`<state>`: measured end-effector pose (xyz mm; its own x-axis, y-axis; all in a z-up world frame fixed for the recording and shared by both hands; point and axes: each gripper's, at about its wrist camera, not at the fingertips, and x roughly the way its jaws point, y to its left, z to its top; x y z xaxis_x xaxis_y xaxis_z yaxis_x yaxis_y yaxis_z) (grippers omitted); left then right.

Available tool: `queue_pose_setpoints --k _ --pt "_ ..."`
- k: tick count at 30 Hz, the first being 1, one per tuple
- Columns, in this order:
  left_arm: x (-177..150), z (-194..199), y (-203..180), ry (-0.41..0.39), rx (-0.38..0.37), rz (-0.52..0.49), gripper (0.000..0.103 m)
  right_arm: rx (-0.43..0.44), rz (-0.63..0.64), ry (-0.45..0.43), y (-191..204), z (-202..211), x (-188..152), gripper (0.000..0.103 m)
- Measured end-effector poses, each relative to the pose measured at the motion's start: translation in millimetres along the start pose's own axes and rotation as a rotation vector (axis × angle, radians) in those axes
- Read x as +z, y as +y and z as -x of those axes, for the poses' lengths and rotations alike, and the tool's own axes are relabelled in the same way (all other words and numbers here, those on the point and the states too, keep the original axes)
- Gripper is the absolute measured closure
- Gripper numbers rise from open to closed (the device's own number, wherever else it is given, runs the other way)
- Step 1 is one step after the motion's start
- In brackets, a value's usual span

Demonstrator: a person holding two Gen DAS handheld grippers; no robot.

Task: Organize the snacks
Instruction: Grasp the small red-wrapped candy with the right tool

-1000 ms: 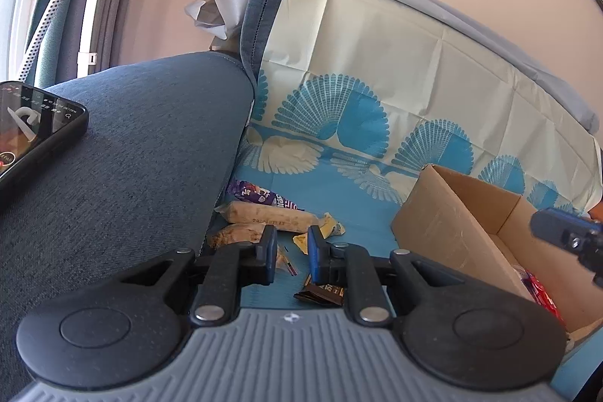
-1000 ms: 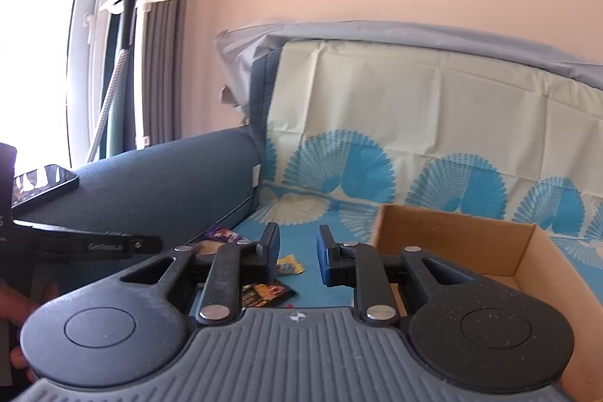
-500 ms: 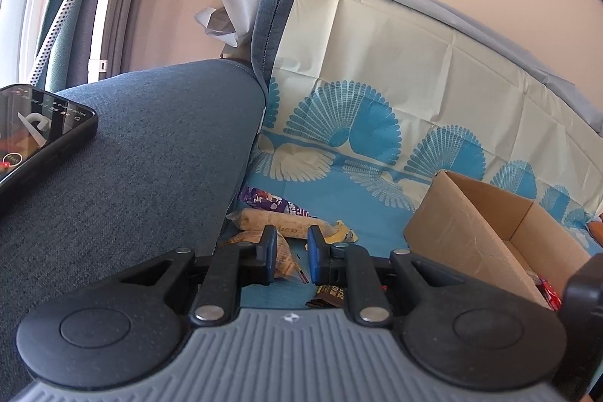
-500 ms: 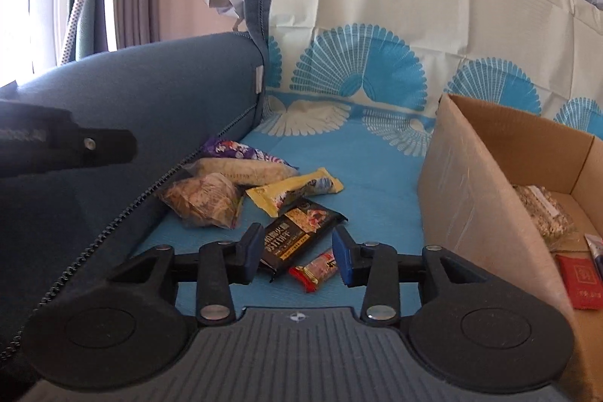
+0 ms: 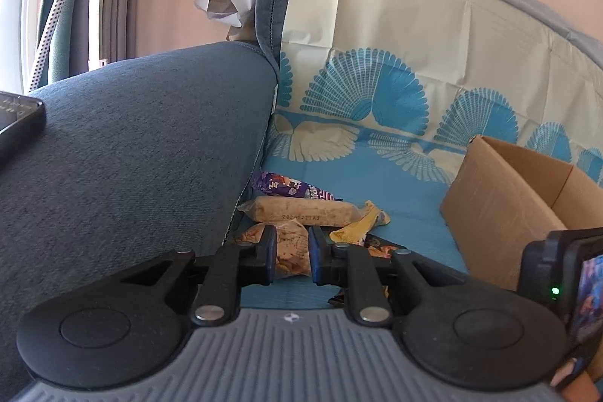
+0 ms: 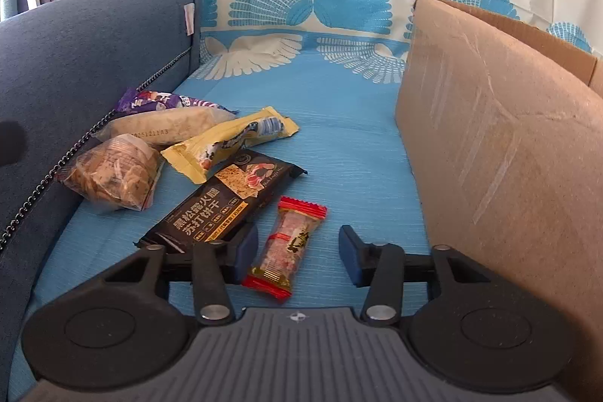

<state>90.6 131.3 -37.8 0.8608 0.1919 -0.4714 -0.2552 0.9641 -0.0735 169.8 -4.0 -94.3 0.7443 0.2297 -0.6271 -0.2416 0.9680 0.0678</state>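
Several snacks lie on the blue patterned cover by the sofa arm. My right gripper (image 6: 297,251) hangs low over a small red-ended candy (image 6: 288,243). The candy lies between its fingers, the pads do not touch it, and the jaws are closing. Left of it lie a black cracker pack (image 6: 226,198), a yellow pack (image 6: 230,142), a clear bag of round crackers (image 6: 113,172), a beige bar (image 6: 169,127) and a purple pack (image 6: 158,100). My left gripper (image 5: 293,253) points at the cracker bag (image 5: 288,232) with a narrow gap, jaws opening, gripping nothing.
An open cardboard box (image 6: 490,138) stands just right of the snacks, its near wall close to my right fingers. The blue sofa arm (image 5: 132,138) rises on the left with a phone (image 5: 15,123) on it. The right gripper's body (image 5: 557,274) shows at the left view's right edge.
My right gripper dropped toward the snacks and its jaws widened; the red candy now lies between them. My left gripper crept forward and down toward the cracker bag.
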Motion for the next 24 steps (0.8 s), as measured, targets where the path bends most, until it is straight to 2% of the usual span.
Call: queue_pose_setpoints --k 1,2,5,8,11,13,15,18,21,22,24 --pt "-1 -6 -3 -0.004 0.016 -0.015 0.072 0.006 0.009 -0.005 2 2 -1 0.077" --pt "-1 -12 -6 -0.006 0.031 -0.025 0.066 0.007 0.026 -0.011 4 3 -1 0.081" --pt "-3 -31 -12 0.003 0.049 -0.049 0.062 0.009 0.036 -0.032 3 8 -7 0.084" --pt "-7 -60 -20 0.050 0.092 -0.084 0.054 -0.008 0.032 -0.049 0 17 -15 0.084" --pt "-15 -84 -32 0.088 0.164 -0.152 0.040 -0.006 0.043 -0.063 1 25 -21 0.084" --pt "-18 -89 -38 0.089 0.174 -0.182 0.027 0.001 0.048 -0.070 1 29 -23 0.084" --pt "-22 -94 -43 0.108 0.171 -0.225 0.018 0.003 0.049 -0.077 0 31 -26 0.084" --pt "-28 -101 -49 0.129 0.214 -0.290 0.017 0.007 0.043 -0.082 -1 31 -26 0.084" --pt "-27 -104 -45 0.124 0.260 -0.285 0.036 0.012 0.043 -0.083 -2 32 -26 0.084" --pt "-26 -103 -42 0.122 0.250 -0.267 0.042 0.014 0.044 -0.083 -2 33 -26 0.084" --pt "-24 -100 -38 0.118 0.238 -0.244 0.047 0.017 0.058 -0.080 -2 35 -28 0.084"
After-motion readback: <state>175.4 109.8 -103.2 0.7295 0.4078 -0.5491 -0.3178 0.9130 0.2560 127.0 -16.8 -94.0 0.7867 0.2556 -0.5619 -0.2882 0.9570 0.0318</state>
